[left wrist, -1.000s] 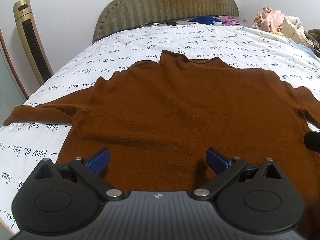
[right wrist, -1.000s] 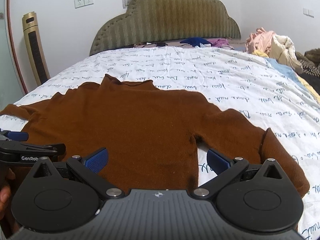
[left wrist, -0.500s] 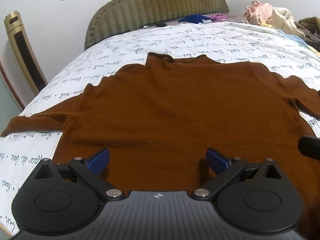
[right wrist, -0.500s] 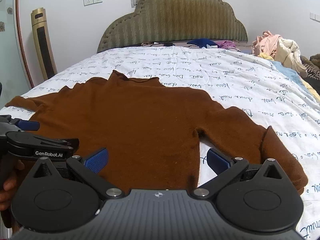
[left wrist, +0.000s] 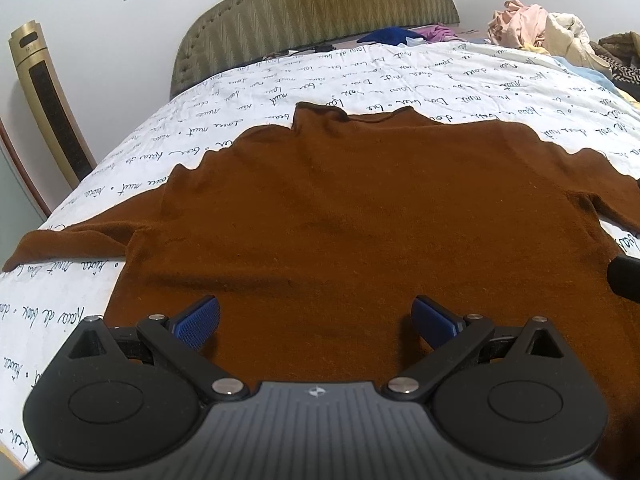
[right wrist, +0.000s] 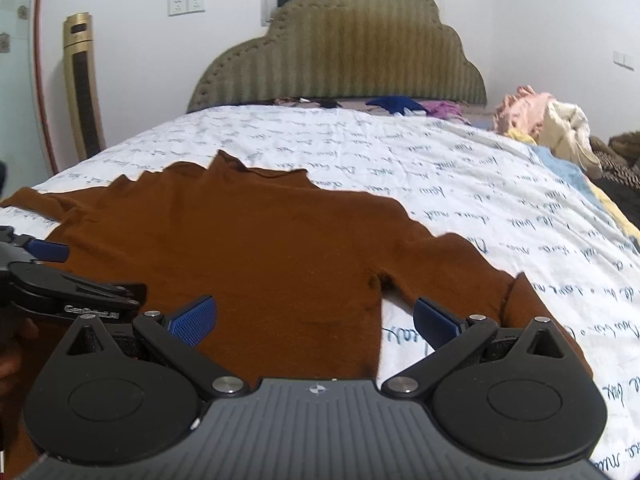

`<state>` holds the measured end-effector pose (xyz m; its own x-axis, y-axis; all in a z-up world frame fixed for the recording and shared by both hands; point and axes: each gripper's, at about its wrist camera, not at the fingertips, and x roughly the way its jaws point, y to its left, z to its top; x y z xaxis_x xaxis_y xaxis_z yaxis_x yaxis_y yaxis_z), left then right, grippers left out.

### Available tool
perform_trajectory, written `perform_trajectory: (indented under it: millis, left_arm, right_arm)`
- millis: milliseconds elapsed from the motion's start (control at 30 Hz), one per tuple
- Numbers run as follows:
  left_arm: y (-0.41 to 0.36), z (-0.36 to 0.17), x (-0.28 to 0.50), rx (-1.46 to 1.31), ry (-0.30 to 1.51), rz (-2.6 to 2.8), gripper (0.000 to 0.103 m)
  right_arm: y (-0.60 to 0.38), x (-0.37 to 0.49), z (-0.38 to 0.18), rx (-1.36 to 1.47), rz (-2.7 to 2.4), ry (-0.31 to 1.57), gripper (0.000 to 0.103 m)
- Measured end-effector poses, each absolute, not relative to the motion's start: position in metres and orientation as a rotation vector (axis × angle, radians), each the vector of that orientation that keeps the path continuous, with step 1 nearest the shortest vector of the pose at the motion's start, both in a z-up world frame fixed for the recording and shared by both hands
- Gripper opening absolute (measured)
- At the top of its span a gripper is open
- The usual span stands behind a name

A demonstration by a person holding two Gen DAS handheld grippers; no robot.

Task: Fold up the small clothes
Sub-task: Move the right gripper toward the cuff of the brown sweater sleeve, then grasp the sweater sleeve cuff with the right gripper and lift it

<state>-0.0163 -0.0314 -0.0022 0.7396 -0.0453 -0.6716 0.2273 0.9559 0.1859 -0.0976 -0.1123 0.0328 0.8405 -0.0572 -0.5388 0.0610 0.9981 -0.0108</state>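
A brown long-sleeved sweater (left wrist: 360, 216) lies flat on the bed, collar toward the headboard, sleeves spread to both sides. My left gripper (left wrist: 316, 316) is open and empty, hovering over the sweater's lower body. My right gripper (right wrist: 316, 316) is open and empty over the sweater (right wrist: 248, 248), above its right side edge near the armpit; the right sleeve (right wrist: 460, 264) runs past its right finger. The left gripper also shows at the left edge of the right wrist view (right wrist: 44, 264).
The bed has a white sheet with blue script (left wrist: 360, 76) and a padded olive headboard (right wrist: 340, 56). A pile of clothes (right wrist: 548, 124) lies at the far right. A gold tower fan (left wrist: 48, 100) stands left of the bed.
Both grippers have drawn back and risen slightly from the sweater, and both stay open. The sweater has not moved.
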Motion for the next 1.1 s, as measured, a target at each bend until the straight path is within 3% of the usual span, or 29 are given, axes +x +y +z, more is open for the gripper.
perform_trajectory:
  millis: [767,1000,1100]
  left_arm:
    - [-0.046,-0.004,-0.023,0.270,0.722,-0.191,0.103]
    - [-0.053,-0.005,-0.026,0.296,0.721,-0.208,0.103]
    - [-0.054,-0.005,-0.027,0.302,0.719,-0.211,0.103]
  right_arm:
    - [-0.115,-0.139,0.035,-0.132,0.036,0.517,0.103]
    - [-0.146,-0.166,0.034,-0.145,0.012,0.551,0.088]
    - [-0.163,-0.177,0.029,-0.127,0.028,0.607,0.088]
